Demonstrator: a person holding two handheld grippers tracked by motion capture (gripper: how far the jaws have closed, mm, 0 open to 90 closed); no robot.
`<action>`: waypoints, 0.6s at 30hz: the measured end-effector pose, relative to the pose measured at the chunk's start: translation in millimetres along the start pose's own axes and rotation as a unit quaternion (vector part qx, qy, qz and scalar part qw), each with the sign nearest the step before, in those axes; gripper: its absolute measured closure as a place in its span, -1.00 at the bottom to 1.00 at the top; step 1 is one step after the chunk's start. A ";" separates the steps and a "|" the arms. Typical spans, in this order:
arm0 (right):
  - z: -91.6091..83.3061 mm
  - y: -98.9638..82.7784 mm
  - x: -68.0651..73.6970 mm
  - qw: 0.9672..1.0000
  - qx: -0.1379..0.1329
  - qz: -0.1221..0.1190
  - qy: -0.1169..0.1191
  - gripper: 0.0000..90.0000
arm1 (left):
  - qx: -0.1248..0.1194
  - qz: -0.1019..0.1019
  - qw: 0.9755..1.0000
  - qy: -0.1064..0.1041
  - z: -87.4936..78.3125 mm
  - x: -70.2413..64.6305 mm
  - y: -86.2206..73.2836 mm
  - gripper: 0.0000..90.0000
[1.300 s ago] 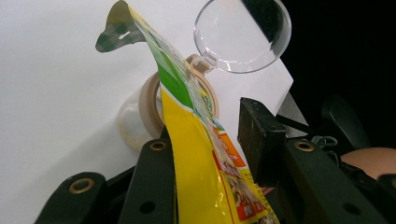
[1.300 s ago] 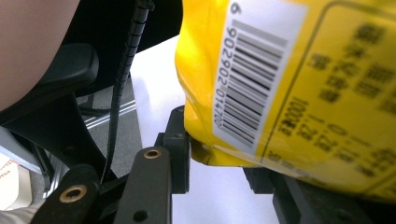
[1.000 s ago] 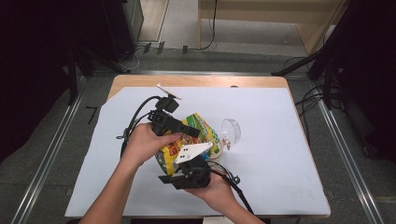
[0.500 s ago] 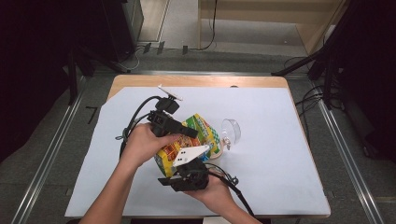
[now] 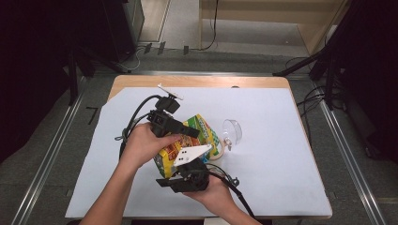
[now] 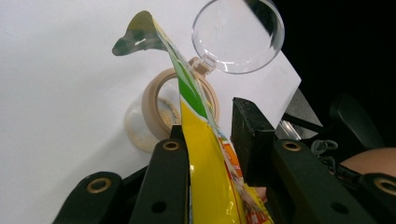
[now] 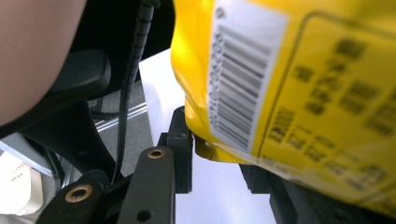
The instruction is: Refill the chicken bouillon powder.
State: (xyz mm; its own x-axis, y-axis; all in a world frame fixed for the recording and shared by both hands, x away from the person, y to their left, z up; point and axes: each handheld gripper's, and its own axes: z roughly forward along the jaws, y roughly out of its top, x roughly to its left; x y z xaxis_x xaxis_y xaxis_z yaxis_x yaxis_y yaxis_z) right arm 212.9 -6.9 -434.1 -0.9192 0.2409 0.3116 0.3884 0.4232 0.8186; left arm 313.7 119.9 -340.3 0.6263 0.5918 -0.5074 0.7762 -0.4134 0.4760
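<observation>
Biggest risk is the snack bag (image 5: 197,136): it hangs off the tabletop (image 5: 281,178) in the centre of the high view, spanned between the two grippers, and slick film slips easily. The left gripper (image 5: 190,131) has the bag's flat top seam between its jaws, which have just been opening. In the left gripper view one pad lies against the film, but I cannot tell if the other pad presses or stands just off it. If it is off, the top flops and the bag swings on the lower grip alone. The right gripper (image 5: 184,165) has its jaws clamped on the bag's bottom corner at lower centre. That is a puffy, rounded fold, so a squeeze there could crush the contents or let the corner squirt out. Next down: the jar (image 5: 218,150) sits just right of the bag, directly under the seam in the left gripper view. A dropped or swinging bag could knock it over, and it looks light. Its hinged lid (image 5: 233,131) stands open and could be clipped. Materials: tabletop covered in a matte white sheet, flat. Bag is glossy yellow-green printed film, silvery inside at the torn corner, with a barcode on the back. Jar is clear plastic with a beige ring rim, round. Lid is a clear, thin dome.
</observation>
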 end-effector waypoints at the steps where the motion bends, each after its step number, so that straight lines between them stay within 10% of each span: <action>1: -0.1 0.8 -0.1 1.000 0.000 -0.001 0.001 0.55 | -0.002 -0.003 1.000 0.000 -0.3 0.6 0.0 0.66; 18: -1.4 6.0 0.8 1.000 0.005 -0.015 -0.016 0.56 | -0.013 -0.018 1.000 -0.010 -1.6 6.4 0.3 0.48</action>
State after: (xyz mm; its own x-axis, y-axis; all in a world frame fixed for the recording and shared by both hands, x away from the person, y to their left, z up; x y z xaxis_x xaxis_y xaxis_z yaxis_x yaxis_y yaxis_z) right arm 214.5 -5.4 -428.3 -0.9277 0.2563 0.2715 0.3619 0.4385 0.8226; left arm 317.8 124.7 -342.3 0.5998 0.5914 -0.5390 0.7962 -0.3742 0.4754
